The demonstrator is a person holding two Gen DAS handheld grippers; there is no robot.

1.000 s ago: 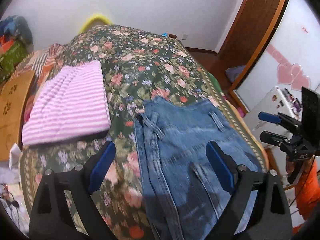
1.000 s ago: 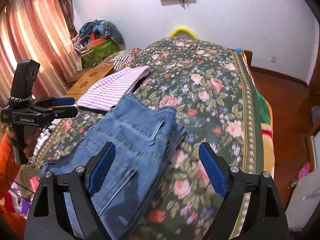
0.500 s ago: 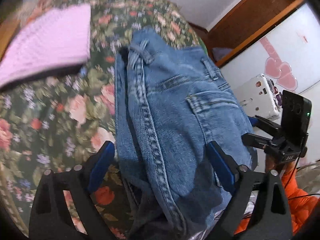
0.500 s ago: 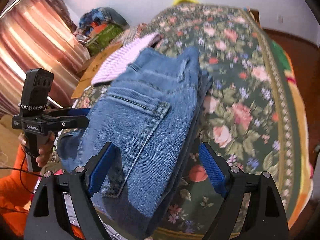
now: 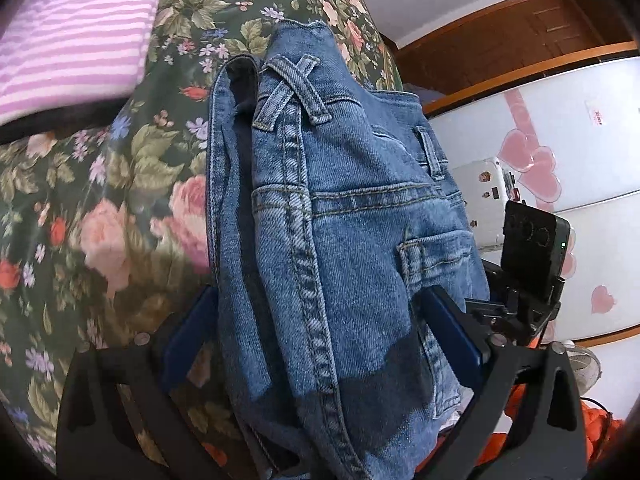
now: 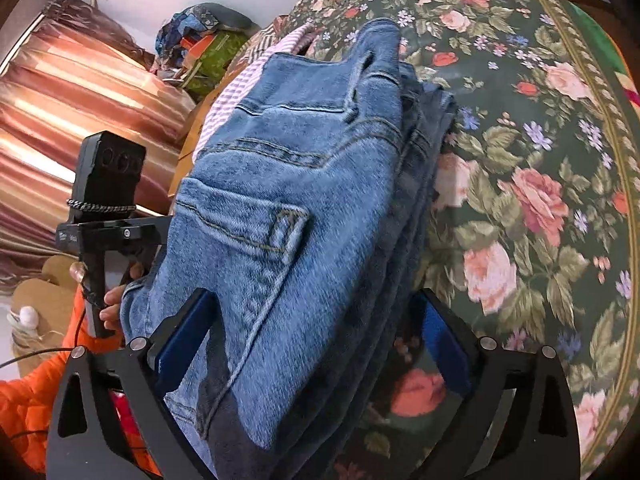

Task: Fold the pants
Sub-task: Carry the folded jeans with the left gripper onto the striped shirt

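Folded blue jeans (image 5: 352,264) on a floral bedspread (image 5: 100,208), between the spread left gripper (image 5: 320,332) and spread right gripper (image 6: 308,336)

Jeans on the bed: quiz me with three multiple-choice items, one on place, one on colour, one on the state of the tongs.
1. Where does the striped cloth lie relative to the jeans in the left wrist view?
A. Left of them
B. On top of them
C. Under the tongs

2. What colour are the stripes on that cloth?
A. Green and yellow
B. Purple and white
C. Red and black

3. How do the left tongs and right tongs stand?
A. Both shut empty
B. Both open around the folded denim
C. One is out of view

Answers:
1. A, it lies on the floral bedspread to the upper left.
2. B, purple and white bands show.
3. B, blue pads flank the bundle in each view.
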